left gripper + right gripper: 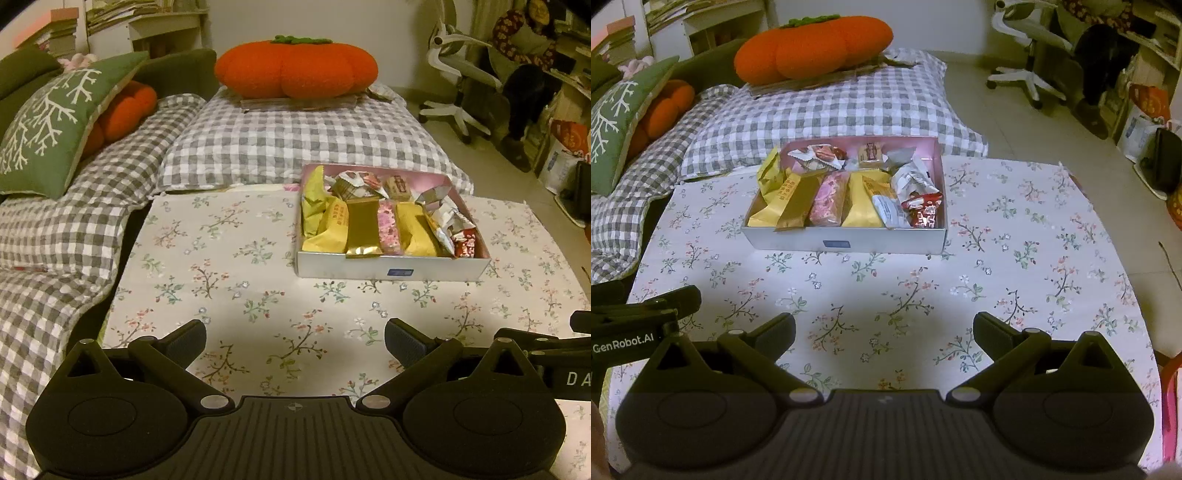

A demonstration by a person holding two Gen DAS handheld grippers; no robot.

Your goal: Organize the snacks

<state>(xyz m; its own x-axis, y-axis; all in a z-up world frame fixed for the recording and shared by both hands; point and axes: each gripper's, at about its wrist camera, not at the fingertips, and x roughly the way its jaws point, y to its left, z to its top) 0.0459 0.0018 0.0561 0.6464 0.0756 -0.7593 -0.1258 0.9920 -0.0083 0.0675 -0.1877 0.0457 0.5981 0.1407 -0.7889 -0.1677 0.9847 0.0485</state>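
Observation:
A shallow white box (369,266) (798,240) with a pink inside sits on the floral tablecloth. It holds several wrapped snacks: yellow packets (415,230) (862,205), a gold packet (362,229) (796,206), a pink packet (388,227) (827,201), and a red packet (465,243) (925,212). My left gripper (295,341) is open and empty, low over the cloth in front of the box. My right gripper (884,332) is open and empty, also in front of the box. The right gripper's side shows at the left wrist view's right edge (554,343).
The floral-clothed table (221,266) (1015,240) borders a checkered sofa cover (277,140) (827,107) with an orange pumpkin cushion (295,70) (812,48) and a green pillow (55,122). A white office chair (454,81) (1023,48) and clutter stand at the right.

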